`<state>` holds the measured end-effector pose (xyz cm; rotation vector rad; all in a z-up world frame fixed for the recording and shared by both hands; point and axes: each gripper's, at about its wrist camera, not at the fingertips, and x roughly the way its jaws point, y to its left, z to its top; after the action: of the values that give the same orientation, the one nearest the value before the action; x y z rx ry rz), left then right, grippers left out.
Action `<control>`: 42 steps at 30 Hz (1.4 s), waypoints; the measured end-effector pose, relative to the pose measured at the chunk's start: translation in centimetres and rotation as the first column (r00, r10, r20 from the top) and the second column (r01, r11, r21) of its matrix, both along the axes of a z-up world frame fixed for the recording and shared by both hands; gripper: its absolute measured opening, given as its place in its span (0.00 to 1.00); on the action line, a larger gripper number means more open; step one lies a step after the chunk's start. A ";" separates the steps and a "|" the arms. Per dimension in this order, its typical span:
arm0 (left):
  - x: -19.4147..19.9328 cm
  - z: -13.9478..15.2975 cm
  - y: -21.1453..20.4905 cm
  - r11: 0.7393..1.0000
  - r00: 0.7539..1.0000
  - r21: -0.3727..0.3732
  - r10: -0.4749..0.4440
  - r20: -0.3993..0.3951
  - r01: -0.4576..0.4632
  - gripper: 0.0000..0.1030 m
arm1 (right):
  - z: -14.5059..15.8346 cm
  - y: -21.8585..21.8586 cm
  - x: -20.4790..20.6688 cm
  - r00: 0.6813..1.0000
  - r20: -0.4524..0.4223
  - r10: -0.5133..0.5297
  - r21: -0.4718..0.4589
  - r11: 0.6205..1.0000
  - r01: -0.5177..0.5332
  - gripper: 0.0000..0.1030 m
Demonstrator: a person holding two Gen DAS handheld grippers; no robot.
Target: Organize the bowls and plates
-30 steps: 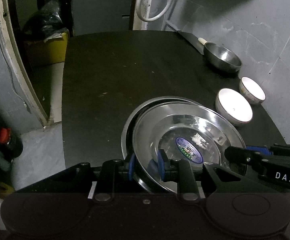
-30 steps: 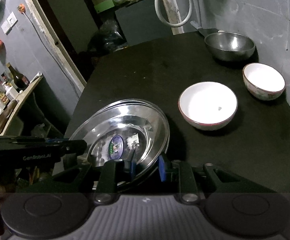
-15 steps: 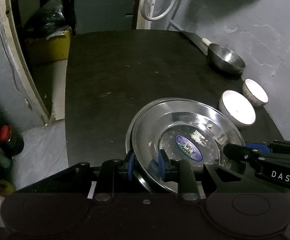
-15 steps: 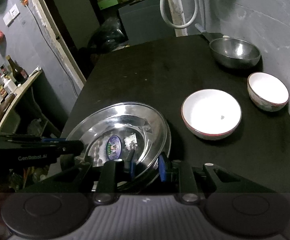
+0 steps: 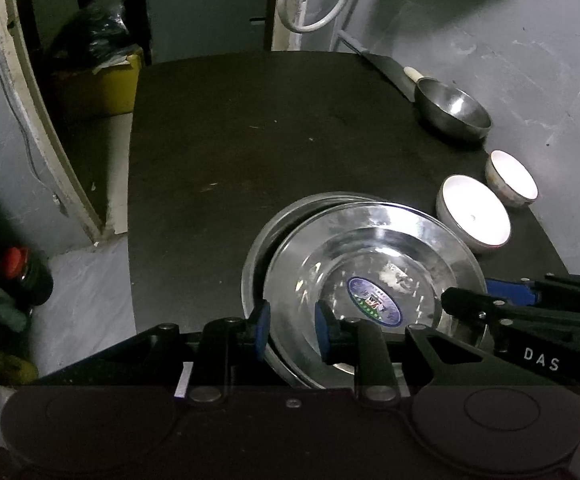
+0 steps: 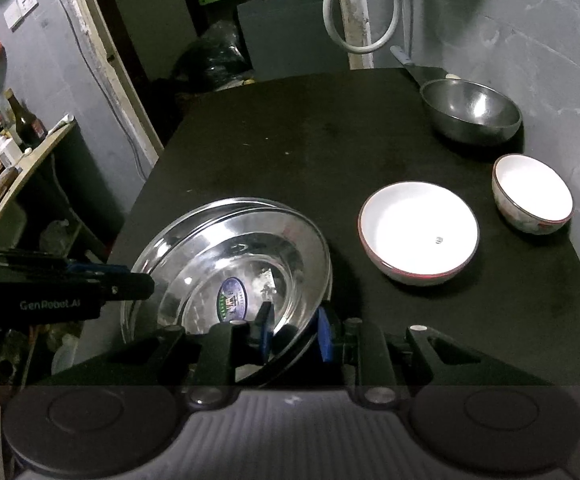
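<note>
Grippers (image 5: 292,330) hide steel plates' (image 5: 374,256) near rims.

black table (image 5: 250,152) bears plates (image 5: 370,264), three bowls (image 6: 418,232).

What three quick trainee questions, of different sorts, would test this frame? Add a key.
1. True or false: both tongs, left and right, clamp the rim of the upper steel plate.
2. How many white bowls sit on the table?
3. The steel bowl is: A) stacked on a plate B) at the far right corner C) held.

Key: 1 true; 2 two, the larger and the smaller; 3 B.
</note>
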<state>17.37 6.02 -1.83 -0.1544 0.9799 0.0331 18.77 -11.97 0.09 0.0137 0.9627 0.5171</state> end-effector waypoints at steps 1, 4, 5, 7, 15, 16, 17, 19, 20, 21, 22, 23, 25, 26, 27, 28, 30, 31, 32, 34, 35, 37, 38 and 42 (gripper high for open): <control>0.0 0.0 0.0 1.000 1.000 0.002 0.000 -0.001 0.000 0.25 | 0.0 0.1 -0.1 1.000 0.003 0.003 -0.004 1.000 -0.003 0.29; -0.2 0.1 0.1 1.000 1.000 0.000 0.005 0.003 -0.005 0.25 | -0.1 0.2 -0.3 1.000 0.006 0.011 -0.013 1.000 -0.011 0.38; -0.2 0.2 0.1 1.000 1.000 -0.001 0.007 0.005 -0.007 0.27 | -0.3 0.2 -0.3 1.000 -0.007 0.010 -0.016 1.000 -0.011 0.39; -0.3 0.2 0.2 1.000 1.000 -0.002 0.013 0.009 -0.013 0.35 | -0.7 0.0 -0.4 1.000 -0.021 0.002 -0.012 1.000 -0.002 0.44; -0.6 0.6 0.5 0.999 0.999 -0.014 0.037 0.030 -0.036 0.56 | -0.8 -0.4 -0.7 1.000 -0.021 -0.003 0.007 1.000 0.003 0.65; -0.7 0.7 0.5 0.999 0.999 -0.016 0.038 0.033 -0.038 0.59 | -0.8 -0.4 -0.7 1.000 -0.021 -0.003 0.011 1.000 0.003 0.68; -0.7 0.7 0.6 0.999 0.999 -0.019 0.041 0.037 -0.040 0.62 | -0.8 -0.5 -0.7 1.000 -0.021 -0.004 0.014 1.000 0.004 0.70; -0.9 0.9 0.7 0.999 0.998 -0.027 0.045 0.046 -0.044 0.72 | -0.7 -0.6 -0.9 1.000 -0.018 -0.005 0.020 1.000 0.005 0.74; -0.9 1.0 0.8 0.998 0.998 -0.033 0.046 0.050 -0.044 0.74 | -0.6 -0.7 -1.0 1.000 -0.012 -0.006 0.023 1.000 0.007 0.78; -0.9 1.0 0.8 0.998 0.997 -0.038 0.047 0.052 -0.045 0.80 | -0.5 -0.9 -1.1 1.000 -0.006 -0.007 0.027 1.000 0.007 0.80; -0.9 1.1 0.9 0.998 0.997 -0.045 0.051 0.056 -0.048 0.86 | -0.4 -1.0 -1.1 1.000 0.001 -0.009 0.033 0.999 0.009 0.84; -0.9 1.1 0.9 0.997 0.997 -0.052 0.055 0.061 -0.052 0.87 | -0.3 -1.3 -1.2 1.000 0.006 -0.012 0.040 0.999 0.012 0.87; -0.8 1.2 1.0 0.996 0.995 -0.067 0.062 0.073 -0.057 0.94 | -0.1 -1.8 -1.3 1.000 0.014 -0.019 0.060 0.998 0.018 0.92; -0.7 1.3 1.0 0.996 0.995 -0.072 0.064 0.075 -0.059 0.97 | 0.0 -2.1 -1.4 1.000 0.018 -0.026 0.069 0.997 0.024 0.95; -0.5 1.3 0.9 0.995 0.995 -0.076 0.064 0.081 -0.058 0.99 | 0.2 -2.5 -1.4 0.999 0.025 -0.034 0.077 0.996 0.032 0.96; -0.4 1.4 0.8 0.996 0.994 -0.077 0.061 0.095 -0.054 0.99 | 0.3 -2.9 -1.5 0.999 0.032 -0.043 0.086 0.995 0.040 0.98; 0.1 1.7 0.4 0.996 0.991 -0.072 0.054 0.119 -0.045 0.99 | 0.6 -3.8 -1.4 0.996 0.052 -0.070 0.106 0.992 0.064 1.00; 0.4 1.9 0.2 0.997 0.991 -0.072 0.049 0.128 -0.040 0.99 | 0.8 -4.3 -1.3 0.994 0.064 -0.087 0.115 0.990 0.079 1.00; 0.8 2.0 0.1 0.997 0.990 -0.073 0.044 0.136 -0.035 0.99 | 1.0 -4.9 -1.2 0.991 0.077 -0.108 0.124 0.987 0.097 1.00; 1.8 2.3 -0.4 0.997 0.988 -0.072 0.030 0.151 -0.019 0.99 | 1.4 -6.1 -0.8 0.983 0.099 -0.153 0.146 0.980 0.138 1.00; 2.3 2.4 -0.6 0.998 0.987 -0.069 0.021 0.157 -0.010 0.99 | 1.6 -6.5 -0.5 0.979 0.107 -0.175 0.155 0.975 0.157 1.00; 3.8 2.8 -1.3 0.998 0.986 -0.064 -0.003 0.169 0.014 0.99 | 1.9 -7.5 0.2 0.969 0.119 -0.217 0.173 0.965 0.194 1.00; 4.5 2.9 -1.5 0.998 0.984 -0.060 -0.012 0.175 0.023 0.99 | 2.1 -7.9 0.7 0.964 0.122 -0.235 0.182 0.960 0.211 1.00; 7.7 3.9 -2.9 0.997 0.976 -0.048 -0.051 0.212 0.063 0.99 | 2.1 -9.3 3.1 0.949 0.131 -0.286 0.194 0.947 0.258 1.00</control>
<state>25.07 3.16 2.08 -0.1765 0.7729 -0.0620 21.85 -21.24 2.20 0.2577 0.7433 0.3386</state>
